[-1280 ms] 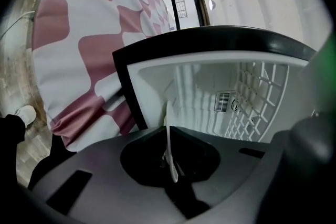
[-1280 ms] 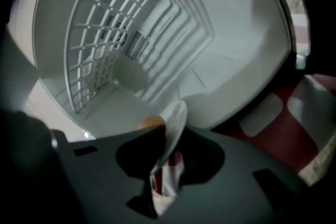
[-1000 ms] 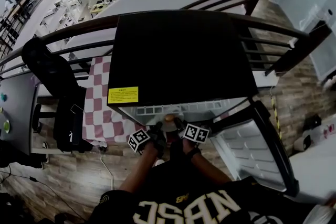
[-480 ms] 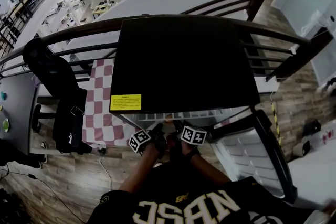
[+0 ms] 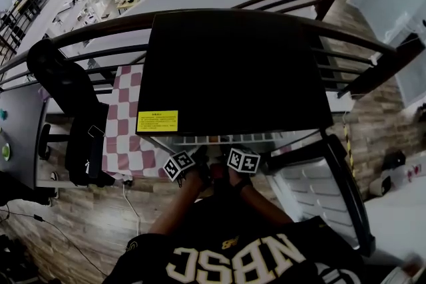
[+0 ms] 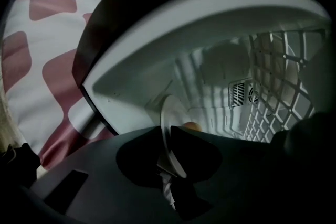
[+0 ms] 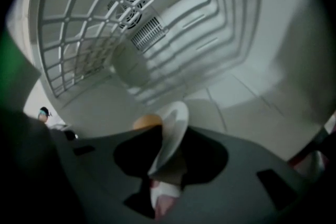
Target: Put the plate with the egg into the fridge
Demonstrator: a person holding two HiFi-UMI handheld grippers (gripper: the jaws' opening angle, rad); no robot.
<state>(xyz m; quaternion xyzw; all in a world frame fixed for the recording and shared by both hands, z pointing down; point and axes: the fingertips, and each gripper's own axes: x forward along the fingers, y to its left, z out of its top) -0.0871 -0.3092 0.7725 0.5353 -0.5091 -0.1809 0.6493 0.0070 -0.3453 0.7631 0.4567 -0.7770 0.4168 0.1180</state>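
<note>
- Forward since a second ago: left gripper [image 6: 169, 153] and right gripper [image 7: 167, 157], now at the mouth of the fridge [image 5: 233, 70].
- Left jaws: narrow, opening, pads on the rim of the plate [image 6: 168, 126].
- Right jaws: opening, rim between them, looser.
- Egg [image 7: 147, 122] on plate.
- Plate inside fridge, below wire shelf [image 7: 79, 34], above white floor.

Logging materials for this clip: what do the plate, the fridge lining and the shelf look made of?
Plate: white, glossy, thin-rimmed; ceramic or melamine, unclear. Fridge lining: white moulded plastic, ribbed walls. Shelf: white grid, probably coated wire or plastic.
</note>
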